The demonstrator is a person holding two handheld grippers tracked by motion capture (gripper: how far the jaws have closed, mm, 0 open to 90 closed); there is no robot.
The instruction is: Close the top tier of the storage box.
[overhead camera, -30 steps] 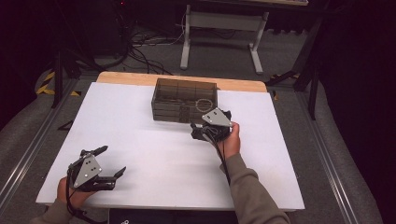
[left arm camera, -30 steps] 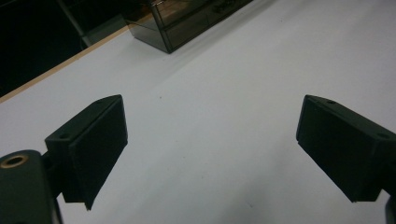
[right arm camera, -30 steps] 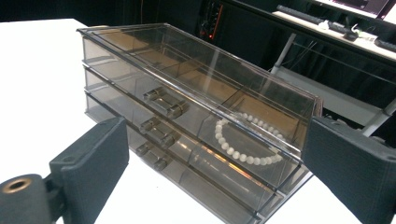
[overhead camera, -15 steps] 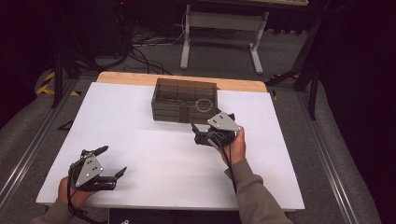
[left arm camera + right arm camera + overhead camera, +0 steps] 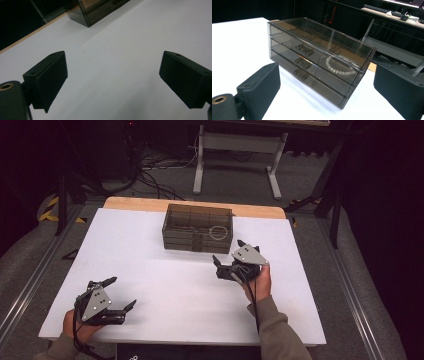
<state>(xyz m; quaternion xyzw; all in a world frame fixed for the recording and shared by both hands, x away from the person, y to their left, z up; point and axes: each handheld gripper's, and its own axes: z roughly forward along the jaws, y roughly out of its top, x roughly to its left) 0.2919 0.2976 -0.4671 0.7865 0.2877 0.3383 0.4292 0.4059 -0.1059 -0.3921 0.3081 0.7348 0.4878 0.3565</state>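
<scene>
The smoky transparent drawer box point(image 5: 197, 228) stands near the far edge of the white surface point(image 5: 150, 270), a little right of its middle, its three stacked drawers all pushed in. In the right gripper view the three small handles sit one above the other on its front, and a white bead bracelet point(image 5: 339, 65) lies in the top drawer, toward the box's right end; from the high view the same ring shows pale through the lid.

The right gripper point(image 5: 231, 260) hangs just in front of the box's right front corner, close to it but not touching. Its jaws are wide apart and hold nothing, pointing toward the drawer fronts. Against the frame of a second ago, when this gripper was right up against the box, it has drawn back toward the person and slightly to the right; the box itself has not shifted.

The left gripper point(image 5: 120, 295) rests low at the near left of the surface, well apart from the box, jaws spread wide and empty, in the same place as before.
</scene>
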